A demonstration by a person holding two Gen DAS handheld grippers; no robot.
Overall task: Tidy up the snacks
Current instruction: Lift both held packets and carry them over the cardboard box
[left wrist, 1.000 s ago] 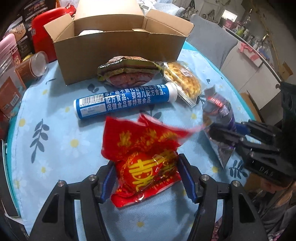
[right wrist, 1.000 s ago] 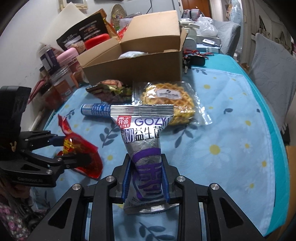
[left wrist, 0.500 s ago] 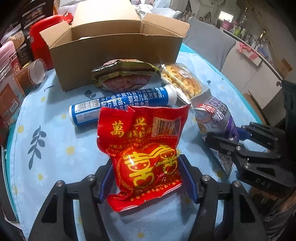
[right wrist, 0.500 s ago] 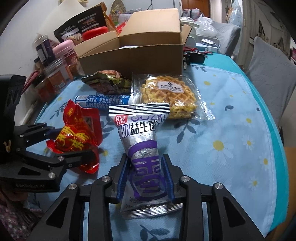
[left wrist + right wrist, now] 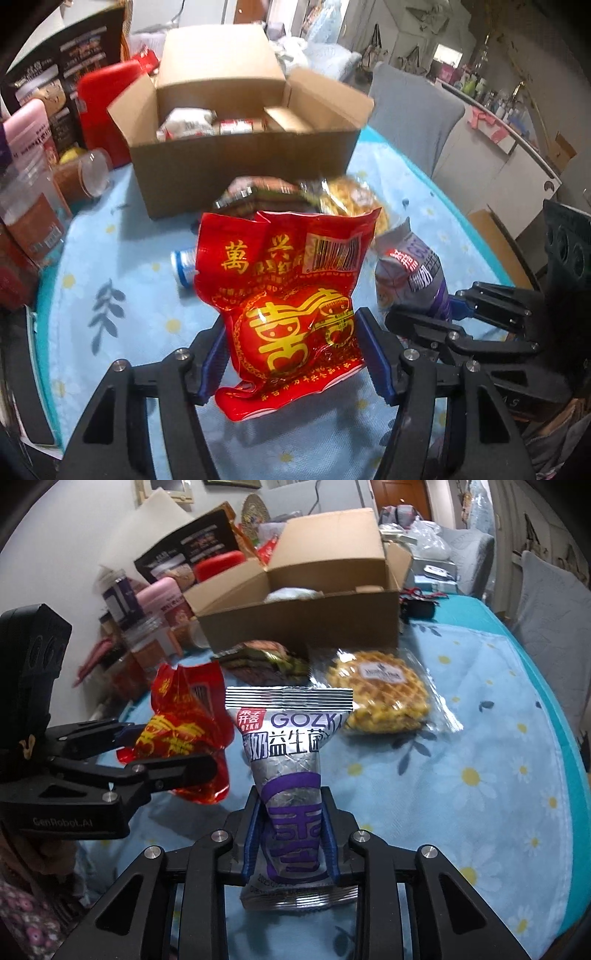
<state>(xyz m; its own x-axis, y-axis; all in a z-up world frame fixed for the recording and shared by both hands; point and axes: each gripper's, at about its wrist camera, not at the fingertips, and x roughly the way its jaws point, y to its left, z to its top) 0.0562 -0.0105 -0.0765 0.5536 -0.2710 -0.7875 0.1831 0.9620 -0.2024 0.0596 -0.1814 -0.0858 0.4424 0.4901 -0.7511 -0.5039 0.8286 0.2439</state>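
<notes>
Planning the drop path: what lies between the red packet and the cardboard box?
In the left wrist view, a dark wrapped snack and a waffle pack lie between the red packet and the box.

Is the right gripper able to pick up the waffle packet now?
Probably not yet: the right gripper has its jaws closed on the silver-purple snack packet. The waffle packet lies unobstructed on the tablecloth ahead.

You have a red packet [image 5: 291,306] with yellow characters and a silver pouch [image 5: 291,775] with purple print before you, a plain brown box [image 5: 240,173], a golden waffle [image 5: 380,694] in clear wrap, and a light blue cloth [image 5: 480,757] dotted with white-and-yellow daisies and grey-blue leaves.
</notes>
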